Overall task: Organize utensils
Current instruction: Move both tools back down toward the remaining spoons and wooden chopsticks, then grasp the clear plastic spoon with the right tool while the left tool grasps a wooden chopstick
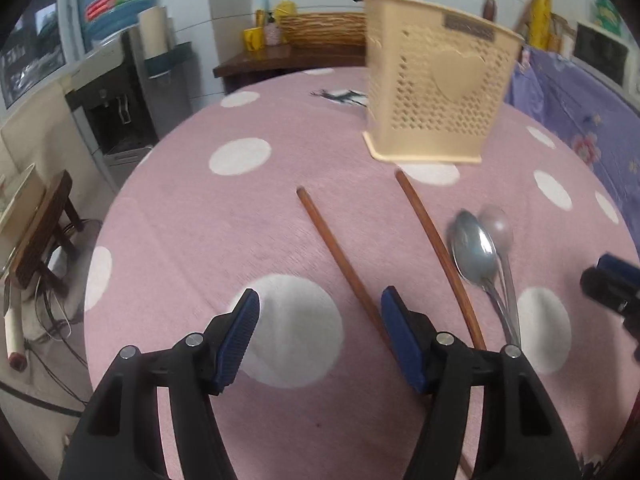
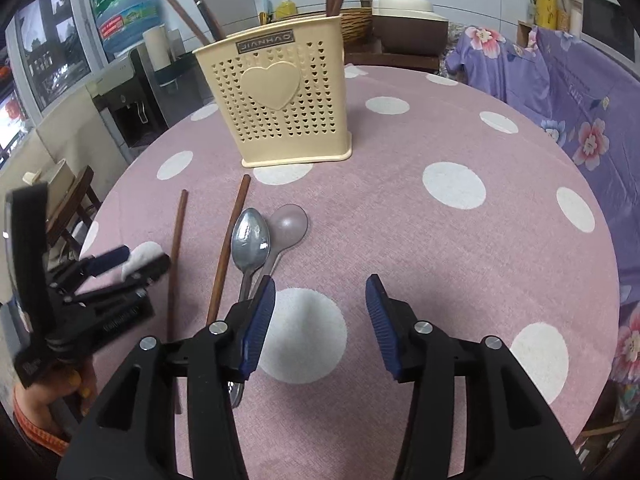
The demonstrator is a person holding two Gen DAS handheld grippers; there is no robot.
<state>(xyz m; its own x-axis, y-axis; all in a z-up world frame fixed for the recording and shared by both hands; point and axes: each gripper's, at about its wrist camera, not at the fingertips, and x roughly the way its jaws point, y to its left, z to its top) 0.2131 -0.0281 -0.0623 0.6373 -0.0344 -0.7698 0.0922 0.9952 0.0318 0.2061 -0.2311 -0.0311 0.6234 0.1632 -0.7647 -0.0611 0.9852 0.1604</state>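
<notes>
A cream perforated utensil holder (image 2: 288, 96) with a heart on its front stands at the far side of the pink dotted table (image 2: 440, 260). Several brown handles (image 2: 184, 12) stick up out of it. In front of it lie two brown chopsticks (image 2: 176, 248) (image 2: 230, 240), a metal spoon (image 2: 252, 236) and a translucent spoon (image 2: 290, 222). My right gripper (image 2: 320, 282) is open above a white dot, just right of the spoon handles, nothing between its pads. My left gripper (image 1: 320, 294) is open too, and the left chopstick (image 1: 340, 256) runs under its right finger. The holder (image 1: 436, 80) is blurred in the left wrist view.
A water dispenser (image 2: 128, 92) with a blue bottle stands off the table's far left, with a wooden stool (image 1: 40, 236) below. A wicker basket (image 1: 324, 28) sits on a sideboard behind. Purple floral cloth (image 2: 580, 92) drapes along the right. A hand (image 2: 44, 396) holds the left gripper.
</notes>
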